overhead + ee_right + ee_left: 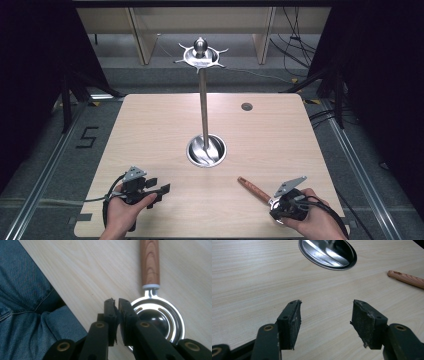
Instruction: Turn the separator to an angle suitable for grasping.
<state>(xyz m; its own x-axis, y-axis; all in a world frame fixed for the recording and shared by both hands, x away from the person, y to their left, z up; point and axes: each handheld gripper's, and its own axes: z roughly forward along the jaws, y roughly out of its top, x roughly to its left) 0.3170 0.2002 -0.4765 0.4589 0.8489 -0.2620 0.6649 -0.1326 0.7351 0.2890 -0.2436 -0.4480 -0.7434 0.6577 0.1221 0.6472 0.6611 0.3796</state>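
Wooden table, strainer beside (touching?) right tongs

even overhead light on the pale table — dark surroundings at both sides. glare streaks the steel dish; near jaws in both gripper views are softly blurred — faint shadows.

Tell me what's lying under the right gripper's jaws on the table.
Under the right gripper lies a steel slotted strainer head with a wooden handle, flat on the table. The jaws stand closed and cover the head's near rim, so contact there can't be judged.
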